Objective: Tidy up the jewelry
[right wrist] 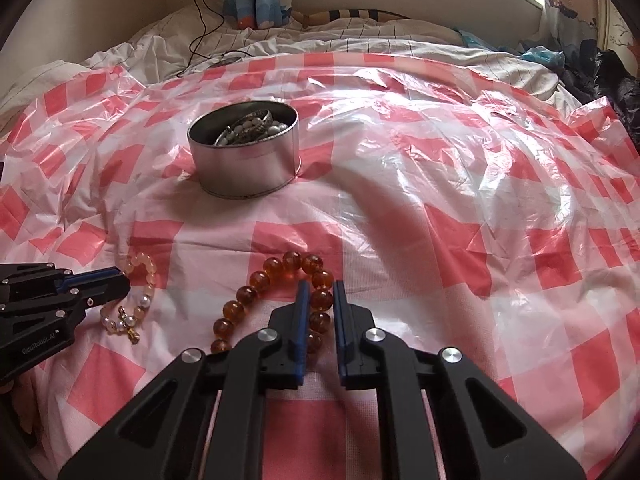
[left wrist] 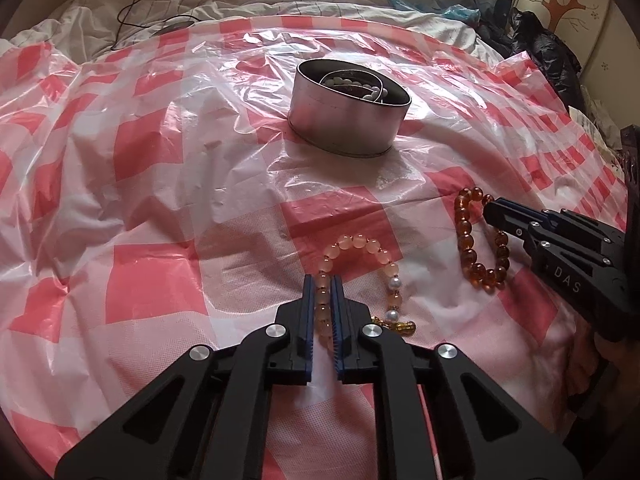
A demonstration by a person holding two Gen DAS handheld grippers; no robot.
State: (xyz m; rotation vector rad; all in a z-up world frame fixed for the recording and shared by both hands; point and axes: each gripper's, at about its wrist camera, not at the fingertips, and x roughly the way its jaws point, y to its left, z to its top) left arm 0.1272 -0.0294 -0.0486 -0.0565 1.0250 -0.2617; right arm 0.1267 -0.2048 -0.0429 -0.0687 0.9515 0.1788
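A pink bead bracelet [left wrist: 368,246] with pearls and a gold charm lies on the checked plastic sheet. My left gripper [left wrist: 322,278] is shut on its left side, with beads pinched between the blue pads. To the right lies an amber bead bracelet [left wrist: 466,240], and my right gripper [left wrist: 490,210] grips its far side. In the right wrist view, my right gripper [right wrist: 321,283] is shut on the amber bracelet [right wrist: 256,280]. The left gripper [right wrist: 126,280] holds the pink bracelet [right wrist: 146,264] at the left. Beyond both stands a round metal tin [left wrist: 348,120] [right wrist: 244,172], open, with pearl and metal jewelry inside.
The red-and-white plastic sheet [left wrist: 160,200] covers a bed and is wrinkled. White bedding [right wrist: 360,48] lies at the far end, with a black cable [left wrist: 132,0] on it. Dark clothing [left wrist: 540,52] is piled at the right edge.
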